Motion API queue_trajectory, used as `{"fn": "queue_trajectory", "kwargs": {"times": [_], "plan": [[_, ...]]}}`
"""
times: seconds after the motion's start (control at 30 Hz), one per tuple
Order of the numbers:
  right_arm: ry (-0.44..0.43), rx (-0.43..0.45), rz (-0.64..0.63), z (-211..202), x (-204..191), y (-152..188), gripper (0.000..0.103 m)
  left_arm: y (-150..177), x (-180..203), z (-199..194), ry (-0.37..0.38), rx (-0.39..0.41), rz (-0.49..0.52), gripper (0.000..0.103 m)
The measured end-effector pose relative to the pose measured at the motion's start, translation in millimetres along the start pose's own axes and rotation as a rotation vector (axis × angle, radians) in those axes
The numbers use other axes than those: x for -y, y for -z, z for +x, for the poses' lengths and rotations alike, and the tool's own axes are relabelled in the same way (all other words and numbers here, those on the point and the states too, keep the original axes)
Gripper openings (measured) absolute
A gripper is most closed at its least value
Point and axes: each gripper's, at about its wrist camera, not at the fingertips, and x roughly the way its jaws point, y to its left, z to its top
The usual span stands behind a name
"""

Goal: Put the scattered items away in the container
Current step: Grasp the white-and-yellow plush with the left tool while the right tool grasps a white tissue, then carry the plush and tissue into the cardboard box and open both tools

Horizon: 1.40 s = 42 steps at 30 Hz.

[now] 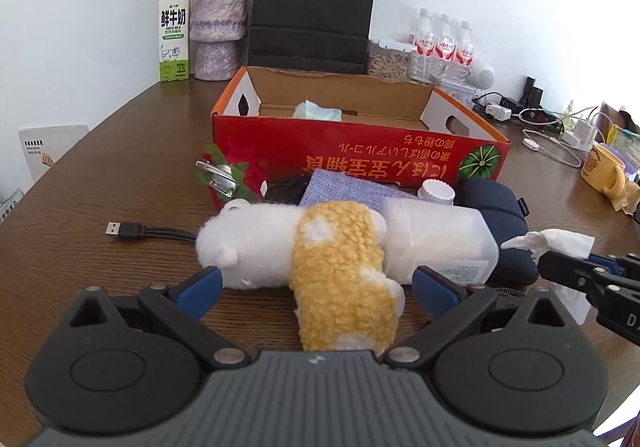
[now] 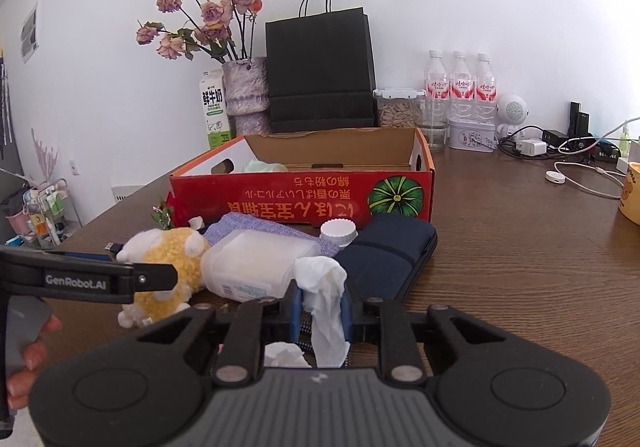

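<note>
My left gripper (image 1: 318,285) stands open, its blue fingertips (image 1: 206,281) on either side of a white and yellow plush toy (image 1: 336,259) lying on the table. In the right wrist view my right gripper (image 2: 321,307) is shut on a crumpled white tissue (image 2: 322,279), held just above the table. That tissue (image 1: 554,241) also shows at the right edge of the left wrist view. Behind the items stands the red cardboard box (image 1: 360,155), with a pale green cloth (image 1: 318,111) inside. A translucent bottle (image 1: 438,243), a navy pouch (image 1: 500,203) and a blue fabric pouch (image 1: 340,187) lie in front of the box.
A USB cable (image 1: 128,230) and a red flower with a metal clip (image 1: 230,171) lie left of the plush. A black paper bag (image 1: 312,3), vase (image 1: 216,27), milk carton (image 1: 174,35) and water bottles (image 1: 444,43) line the back. A yellow mug (image 1: 604,171) and chargers sit right.
</note>
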Motion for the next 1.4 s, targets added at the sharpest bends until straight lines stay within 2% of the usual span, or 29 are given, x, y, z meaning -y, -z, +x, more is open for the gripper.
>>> {"fn": "queue_trajectory", "kwargs": {"times": [0.17, 0.23, 0.33, 0.47, 0.6, 1.0, 1.4], "plan": [[-0.005, -0.002, 0.006, 1.2, 3.8, 0.6, 0.018, 2.7, 4.5, 14.7, -0.032, -0.041, -0.001, 0.100], [-0.010, -0.004, 0.011, 2.4, 5.2, 0.9, 0.018, 3.3, 3.1, 18.0, -0.031, -0.053, -0.017, 0.088], [-0.016, -0.004, 0.010, 3.2, 6.0, 0.9, 0.018, 3.4, 1.7, 21.3, -0.004, -0.067, -0.037, 0.074], [-0.022, -0.003, 0.009, 3.3, 5.7, 0.7, 0.018, 4.0, 3.4, 24.1, -0.012, -0.071, -0.044, 0.074], [-0.020, -0.006, 0.015, 4.2, 7.5, 1.0, 0.018, 4.0, 6.2, 22.9, -0.022, -0.069, -0.027, 0.054], [-0.014, 0.001, 0.023, 0.7, 5.8, 1.5, 0.018, 5.6, -7.4, -2.1, -0.018, -0.007, -0.039, 0.050], [-0.001, 0.047, -0.016, 1.8, -5.9, -22.3, 0.018, -28.0, -13.2, -23.6, 0.017, 0.146, -0.034, 0.050]]}}
